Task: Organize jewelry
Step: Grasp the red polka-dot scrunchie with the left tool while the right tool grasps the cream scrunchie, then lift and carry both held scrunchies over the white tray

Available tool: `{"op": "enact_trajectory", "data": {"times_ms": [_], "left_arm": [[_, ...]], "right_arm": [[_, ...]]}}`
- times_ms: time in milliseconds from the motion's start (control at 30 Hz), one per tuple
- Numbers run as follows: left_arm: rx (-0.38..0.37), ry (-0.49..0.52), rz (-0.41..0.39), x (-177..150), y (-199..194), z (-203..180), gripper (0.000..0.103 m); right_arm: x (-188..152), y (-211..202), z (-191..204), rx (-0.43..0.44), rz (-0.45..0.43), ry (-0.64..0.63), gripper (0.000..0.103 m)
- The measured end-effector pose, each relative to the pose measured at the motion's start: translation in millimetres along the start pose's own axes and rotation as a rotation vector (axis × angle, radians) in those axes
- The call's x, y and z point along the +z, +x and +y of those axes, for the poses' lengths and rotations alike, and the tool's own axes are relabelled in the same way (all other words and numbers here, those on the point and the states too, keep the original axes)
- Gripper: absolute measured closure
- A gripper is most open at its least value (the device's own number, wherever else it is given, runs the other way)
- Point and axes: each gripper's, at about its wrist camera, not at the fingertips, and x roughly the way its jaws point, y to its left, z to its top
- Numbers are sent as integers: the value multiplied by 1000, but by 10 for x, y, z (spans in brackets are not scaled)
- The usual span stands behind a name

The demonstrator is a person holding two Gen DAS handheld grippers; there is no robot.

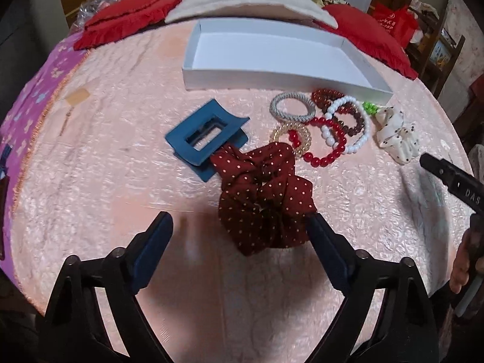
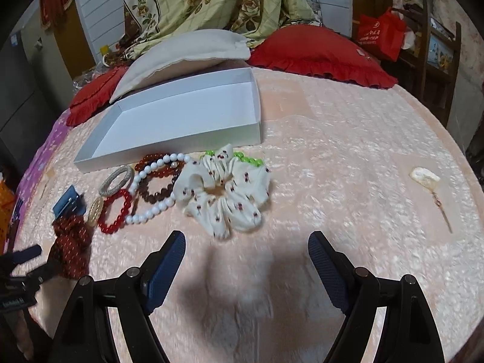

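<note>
Both tongs gaping, left tongs [image 1: 239, 236] straddling the dark-red dotted scrunchie [image 1: 263, 193] on the bed, right tongs [image 2: 246, 252] short of the cream scrunchie [image 2: 225, 189]; risk: red fabric drags the blue claw clip [image 1: 207, 134] it overlaps; only the right view shows the stray hairpin [image 2: 429, 187].

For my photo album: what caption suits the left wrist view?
Open left hand-held gripper nearing a polka-dot scrunchie beside a blue hair claw, bracelets and an empty white box.
</note>
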Motion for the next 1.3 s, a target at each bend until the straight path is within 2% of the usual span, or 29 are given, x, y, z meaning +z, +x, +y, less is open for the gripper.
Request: {"op": "enact_trajectory", "data": {"times_ms": [133,167,233,267,300,333,433,467,567,1000,1300], "left_arm": [[-16,-6,33,12,136,-3,25],[-16,-3,30,17,152,-17,27],[-19,4,25,24,177,-49,40],[-25,5,26,22,183,-60,45],[-35,8,29,21,195,-81,58],[-36,13,26,20,196,-104,67],[-36,33,13,2,145,-171,88],[-32,37,8,-9,125,-185,89],[-23,40,-6,-47,36,-200,93],[74,61,-160,-230,-619,-115,94],[149,98,-257,-275,-893,-77,94]], "right_arm": [[100,182,12,14,3,13,22],[129,229,7,17,5,22,25],[165,311,-1,24,18,40,30],[172,349,-4,29,26,47,38],[177,395,-3,35,41,52,47],[174,425,2,37,52,54,52],[160,437,8,51,57,65,72],[155,431,6,61,63,70,81],[125,352,12,72,51,75,87],[10,-397,208,117,-57,39,91],[71,-892,459,134,-148,-16,91]]}}
